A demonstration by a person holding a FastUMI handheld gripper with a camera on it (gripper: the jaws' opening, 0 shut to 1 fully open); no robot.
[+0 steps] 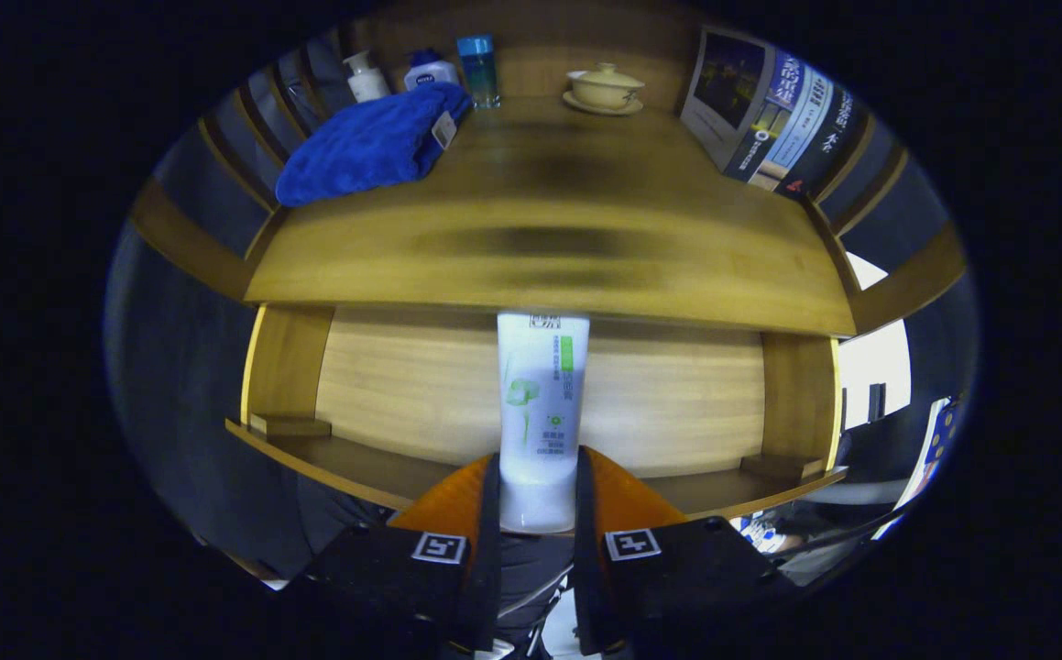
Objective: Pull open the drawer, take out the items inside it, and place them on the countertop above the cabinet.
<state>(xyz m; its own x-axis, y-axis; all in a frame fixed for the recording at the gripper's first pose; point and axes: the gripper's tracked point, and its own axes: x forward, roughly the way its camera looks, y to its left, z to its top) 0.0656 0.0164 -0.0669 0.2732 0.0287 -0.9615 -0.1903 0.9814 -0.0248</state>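
Tongs (538,500) clamped on one white tube (541,403), lower centre — countertop (549,238) above: one blue towel (366,142), three bottles (430,69) upper left, wide bare middle.

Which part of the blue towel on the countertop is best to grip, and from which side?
Grip the blue towel at its thick folded end near the tag, coming from the open middle of the countertop. Bottles crowd behind it. The gripper is shut on the white tube.

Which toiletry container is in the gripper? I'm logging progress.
The white tube with green print, clamped between the gripper fingers; the other bottles stand behind the blue towel.
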